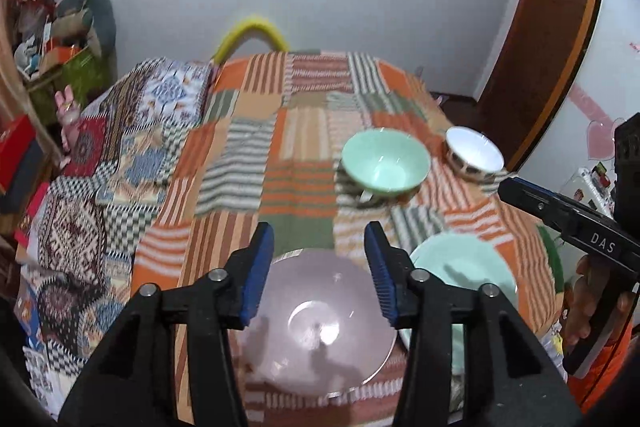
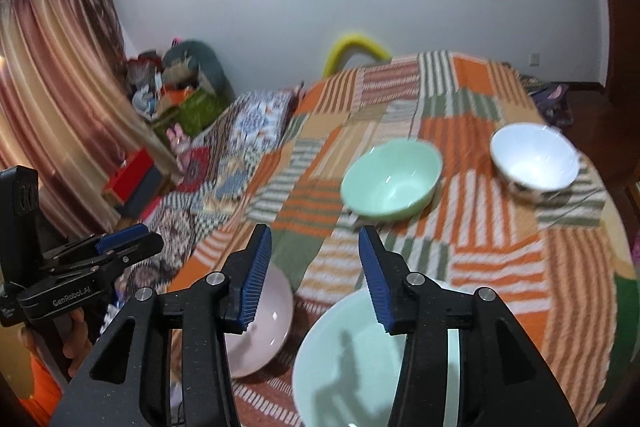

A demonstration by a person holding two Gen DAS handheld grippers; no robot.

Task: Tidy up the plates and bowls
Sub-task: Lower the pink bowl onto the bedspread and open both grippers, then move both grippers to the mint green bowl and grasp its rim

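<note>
Two open grippers hang over plates and bowls on a striped cloth.

The cloth (image 1: 304, 155) is orange, green and white, and all the dishes sit on it. Close by, a pink plate (image 1: 320, 323) lies just left of a green plate (image 2: 352, 359). Farther back, a green bowl (image 1: 386, 163) stands beside a white bowl (image 1: 474, 153), not touching. The left gripper (image 1: 320, 271) is over the pink plate with its blue fingers (image 1: 258, 267) wide apart and holding nothing. The right gripper (image 2: 316, 275) is over the green plate, fingers (image 2: 376, 275) apart too, holding nothing.
</note>
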